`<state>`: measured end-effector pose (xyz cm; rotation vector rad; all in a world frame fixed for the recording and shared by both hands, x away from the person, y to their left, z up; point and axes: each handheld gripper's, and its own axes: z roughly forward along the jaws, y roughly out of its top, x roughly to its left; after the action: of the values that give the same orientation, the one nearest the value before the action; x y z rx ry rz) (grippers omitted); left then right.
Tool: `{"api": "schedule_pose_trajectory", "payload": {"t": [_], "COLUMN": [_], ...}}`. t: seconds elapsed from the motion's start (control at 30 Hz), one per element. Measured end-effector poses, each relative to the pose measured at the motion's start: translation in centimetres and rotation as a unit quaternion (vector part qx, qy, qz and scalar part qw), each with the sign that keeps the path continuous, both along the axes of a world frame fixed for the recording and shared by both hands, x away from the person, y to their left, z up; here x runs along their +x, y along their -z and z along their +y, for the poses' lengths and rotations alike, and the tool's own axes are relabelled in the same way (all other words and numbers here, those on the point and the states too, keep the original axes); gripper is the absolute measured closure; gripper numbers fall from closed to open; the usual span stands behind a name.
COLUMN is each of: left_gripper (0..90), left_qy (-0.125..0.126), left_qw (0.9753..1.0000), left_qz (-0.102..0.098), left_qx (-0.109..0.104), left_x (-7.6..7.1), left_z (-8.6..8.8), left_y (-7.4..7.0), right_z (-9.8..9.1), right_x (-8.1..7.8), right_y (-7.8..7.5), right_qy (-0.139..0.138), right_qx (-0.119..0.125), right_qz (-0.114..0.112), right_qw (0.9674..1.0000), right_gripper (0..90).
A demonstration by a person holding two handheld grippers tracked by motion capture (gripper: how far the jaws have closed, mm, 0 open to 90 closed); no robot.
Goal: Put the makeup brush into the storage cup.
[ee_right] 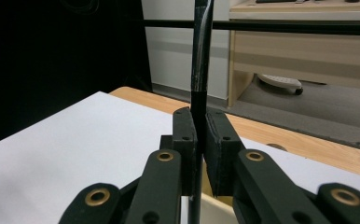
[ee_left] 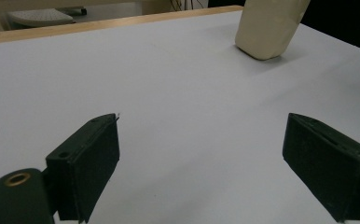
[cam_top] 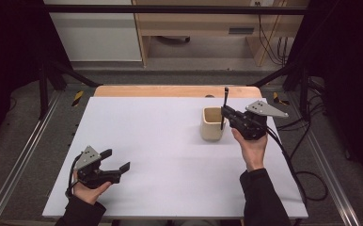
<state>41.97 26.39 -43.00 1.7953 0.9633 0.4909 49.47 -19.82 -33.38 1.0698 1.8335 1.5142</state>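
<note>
Between the right gripper's (cam_top: 224,113) clamped jaws stands a thin black rod (cam_top: 225,101), upright, its lower end inside the cream cup (cam_top: 211,126) just beside. Well apart, near the white table's (cam_top: 170,155) front edge, the left gripper (cam_top: 116,160) gapes wide, holding nothing, bare surface ahead.

Stick (cam_top: 224,107) upright in cup (cam_top: 211,125)

Matt white table top (cam_top: 161,141) with a wood edge, matt cream cup (cam_top: 211,124), glossy black rod (ee_right: 200,56), matt black jaws
</note>
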Motion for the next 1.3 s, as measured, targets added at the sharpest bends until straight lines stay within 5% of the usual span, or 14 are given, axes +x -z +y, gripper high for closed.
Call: {"api": "schedule_pose_trajectory", "payload": {"t": [0.5, 1.3], "left_gripper": [8.4, 8.3], "left_qy": [-0.003, -0.003], "left_qw": [0.9999, 0.9999], "left_qz": [-0.004, -0.006], "left_qx": [0.012, 0.014], "left_x": [0.2, 0.4], "left_z": [0.6, 1.0], "left_y": [0.1, 0.3], "right_z": [0.4, 0.8], "right_x": [2.4, 6.1], "right_y": [-0.3, 1.6], "right_qy": [0.021, 0.056], "right_qx": [0.002, 0.000], "right_qz": [0.004, 0.020], "right_qw": [0.9998, 0.9982], "right_gripper": [83.5, 83.4]}}
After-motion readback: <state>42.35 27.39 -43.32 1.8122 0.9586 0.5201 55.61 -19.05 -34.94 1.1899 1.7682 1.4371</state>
